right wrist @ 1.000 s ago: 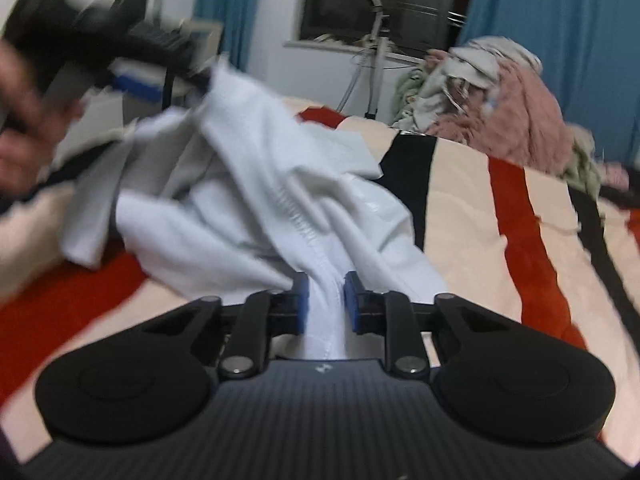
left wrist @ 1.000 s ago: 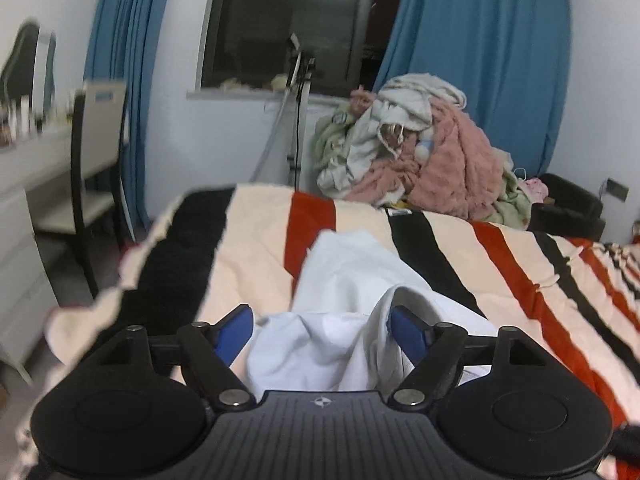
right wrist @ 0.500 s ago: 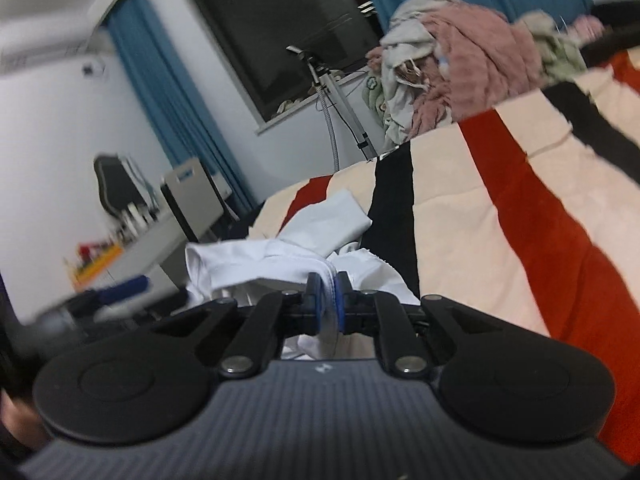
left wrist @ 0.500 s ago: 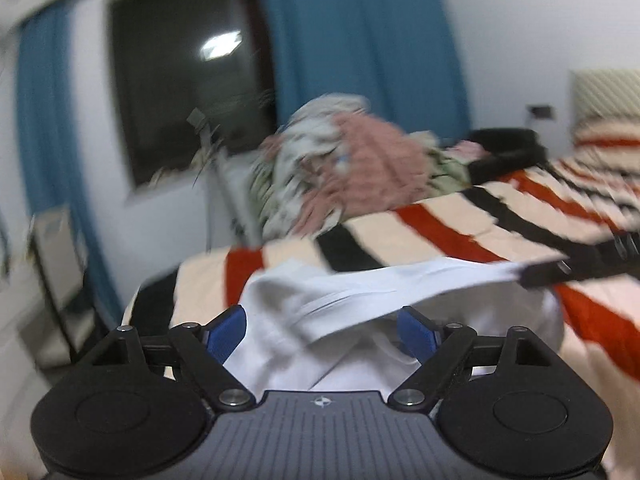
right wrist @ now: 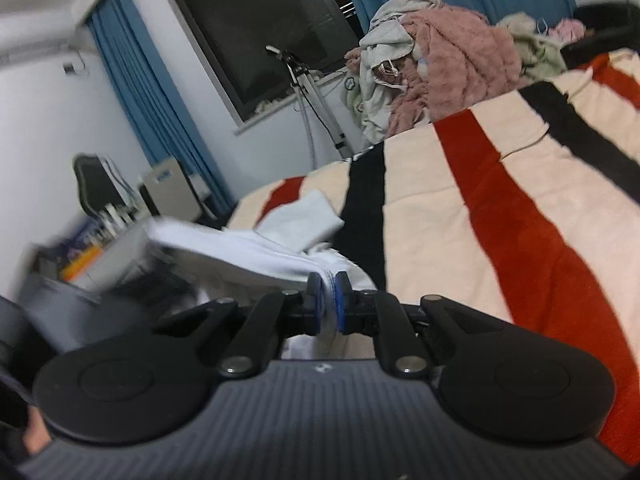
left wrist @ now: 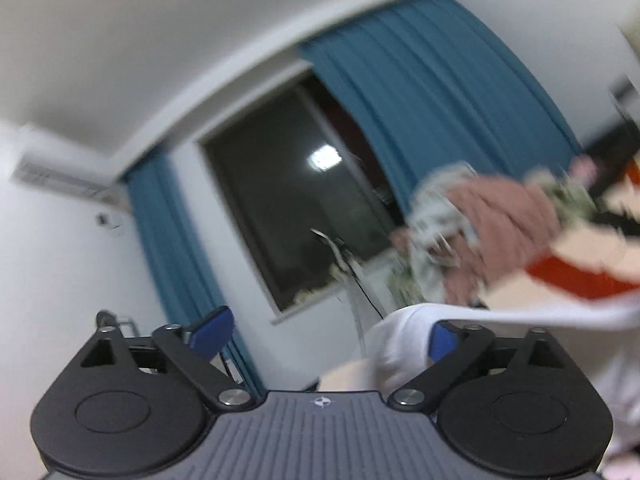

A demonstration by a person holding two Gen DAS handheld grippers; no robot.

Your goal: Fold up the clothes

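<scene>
A white garment lies bunched on the striped blanket. Its edge is pinched in my right gripper, which is shut on the cloth low over the bed. In the left wrist view my left gripper is open and tilted up toward the window. The white garment bulges against its right blue pad, and a taut band of it runs off to the right. The left pad is bare. At the lower left of the right wrist view, a blurred dark shape is the left gripper.
A heap of pink and pale clothes sits at the far end of the bed. A tripod stand is under the dark window, with blue curtains on both sides. A desk with small items and a chair stand to the left.
The left gripper has swung up and rolled, so its view now takes in ceiling and window. The right gripper stays shut on the white garment, which is drawn out toward the left gripper.
</scene>
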